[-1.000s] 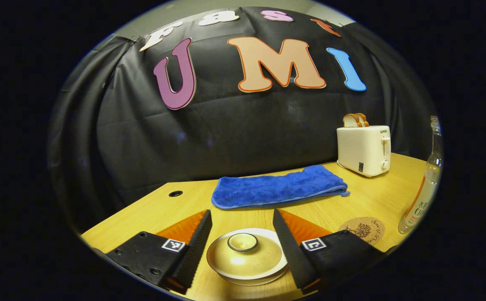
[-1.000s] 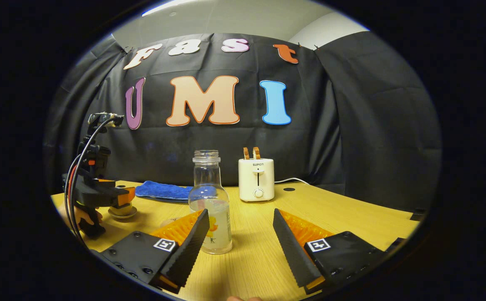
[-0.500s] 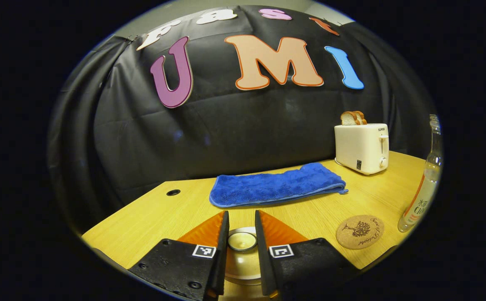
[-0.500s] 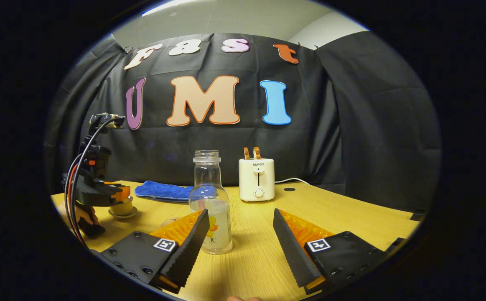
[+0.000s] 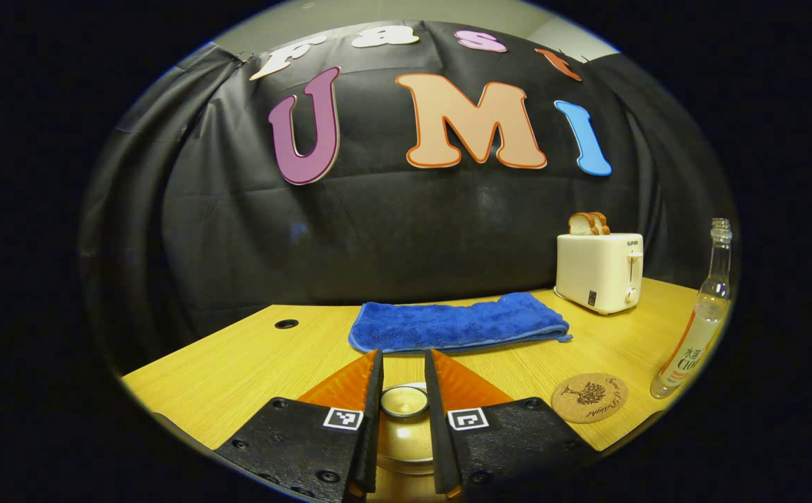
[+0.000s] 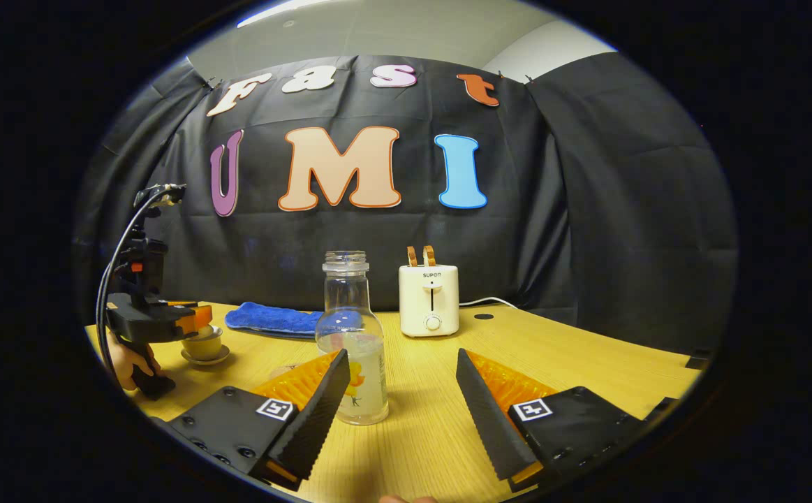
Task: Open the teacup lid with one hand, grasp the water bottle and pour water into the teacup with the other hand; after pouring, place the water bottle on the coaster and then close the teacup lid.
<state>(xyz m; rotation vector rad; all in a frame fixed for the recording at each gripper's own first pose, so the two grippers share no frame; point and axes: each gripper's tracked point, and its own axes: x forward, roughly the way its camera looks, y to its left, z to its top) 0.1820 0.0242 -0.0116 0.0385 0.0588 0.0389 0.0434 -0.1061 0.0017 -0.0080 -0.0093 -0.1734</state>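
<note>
My left gripper is shut on the round knob of the beige teacup lid, which sits low between its fingers. In the right gripper view that left gripper, held by a hand, hangs just above the small teacup on its saucer, with the cup's rim showing beneath it. The clear water bottle, uncapped and partly filled, stands upright just beyond my open right gripper, near its left finger. The bottle also shows at the far right, next to the round cork coaster.
A folded blue towel lies across the wooden table behind the cup. A cream toaster with two bread slices stands at the back right, its cord trailing on the table. The toaster is behind the bottle.
The left gripper closed on the lid's knob, then rose slightly, so the lid now sits just off the cup. The right gripper and the bottle have not moved.
</note>
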